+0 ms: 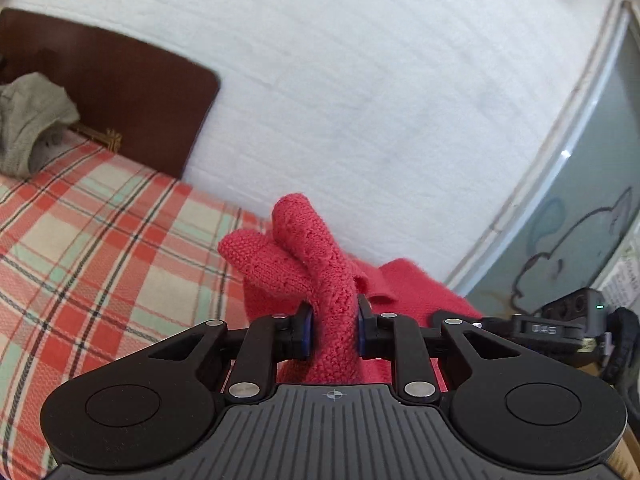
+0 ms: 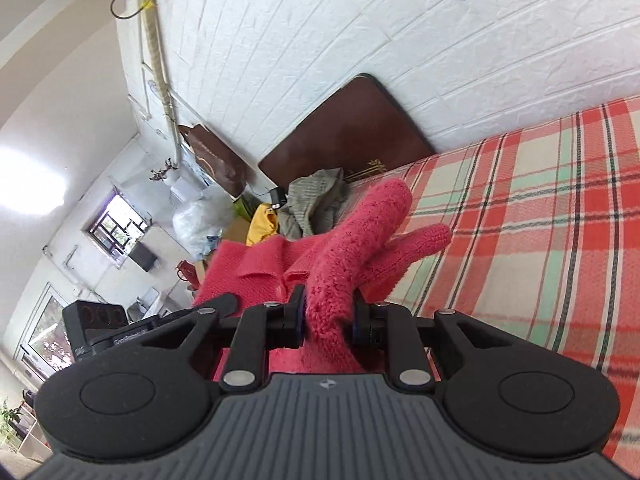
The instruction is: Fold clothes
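The left gripper [image 1: 334, 322] is pinching a thick fold of the coarse red knit garment [image 1: 316, 264] at lower centre; the right gripper [image 2: 328, 320] is clamping another bunched fold [image 2: 348, 248], both lifting it above the woven plaid bedspread [image 1: 92, 240].

Red knit garment [image 1: 316, 264] in left gripper [image 1: 334, 330]

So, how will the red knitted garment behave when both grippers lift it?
Probably floppy: the red knitted garment bunches where the left gripper and right gripper pinch it. Its coarse knit likely resists slipping. It may stretch, sagging between the grips.
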A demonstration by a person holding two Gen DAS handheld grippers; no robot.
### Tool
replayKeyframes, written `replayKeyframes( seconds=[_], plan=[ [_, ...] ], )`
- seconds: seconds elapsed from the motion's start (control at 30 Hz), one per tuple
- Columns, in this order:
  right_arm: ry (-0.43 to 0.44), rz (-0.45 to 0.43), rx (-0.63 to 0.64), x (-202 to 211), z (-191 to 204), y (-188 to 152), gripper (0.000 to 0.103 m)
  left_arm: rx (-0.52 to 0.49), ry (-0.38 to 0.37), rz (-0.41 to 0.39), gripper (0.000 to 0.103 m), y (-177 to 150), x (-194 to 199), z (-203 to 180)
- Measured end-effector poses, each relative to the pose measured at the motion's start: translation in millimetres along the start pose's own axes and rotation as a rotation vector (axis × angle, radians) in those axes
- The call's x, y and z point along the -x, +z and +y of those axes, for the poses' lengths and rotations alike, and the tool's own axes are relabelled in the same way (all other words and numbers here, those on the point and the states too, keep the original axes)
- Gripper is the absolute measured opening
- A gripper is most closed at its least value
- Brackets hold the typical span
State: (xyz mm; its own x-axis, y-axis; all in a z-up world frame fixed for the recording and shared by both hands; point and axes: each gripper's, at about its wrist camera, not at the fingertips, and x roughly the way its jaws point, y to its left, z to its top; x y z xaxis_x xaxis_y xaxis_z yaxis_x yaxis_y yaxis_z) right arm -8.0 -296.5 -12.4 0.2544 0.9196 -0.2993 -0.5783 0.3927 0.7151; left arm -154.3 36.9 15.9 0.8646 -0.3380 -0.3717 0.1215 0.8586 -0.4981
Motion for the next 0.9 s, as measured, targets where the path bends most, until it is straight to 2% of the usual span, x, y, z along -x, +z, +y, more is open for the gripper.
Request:
replayKeyframes(
  seconds=[0.1, 0.2, 0.3, 0.43, 0.57, 0.7, 0.9],
  plan=[
    [0.015, -0.015, -0.007, 12, 7, -8, 0.022, 0.002, 0.002, 0.025, 0.018, -8, 14, -14],
    [0.011, -0.038, -0.004, 26, 12, -13, 0.022, -0.027, -0.047, 0.052, 0.018, -12, 18, -30],
    [-0.017, -0.074, 0.005, 43, 13, -15, 0.022, -0.081, -0.083, 0.087, 0.018, -11, 6, -48],
    [-0.042, -0.124, -0.030, 58, 1, -12, 0.022, -0.194, -0.085, 0.107, 0.018, -6, -20, -69],
    [-0.023, -0.196, -0.105, 75, -17, 1, 0.022, -0.304, -0.123, 0.066, 0.018, 16, -30, -95],
    [-0.052, -0.249, -0.120, 85, -24, 34, 0.022, -0.350, -0.147, 0.057, 0.019, 53, -56, -115],
    [-0.117, -0.335, -0.103, 92, -32, 93, 0.022, -0.392, -0.110, 0.060, 0.019, 108, -120, -127]
  ],
)
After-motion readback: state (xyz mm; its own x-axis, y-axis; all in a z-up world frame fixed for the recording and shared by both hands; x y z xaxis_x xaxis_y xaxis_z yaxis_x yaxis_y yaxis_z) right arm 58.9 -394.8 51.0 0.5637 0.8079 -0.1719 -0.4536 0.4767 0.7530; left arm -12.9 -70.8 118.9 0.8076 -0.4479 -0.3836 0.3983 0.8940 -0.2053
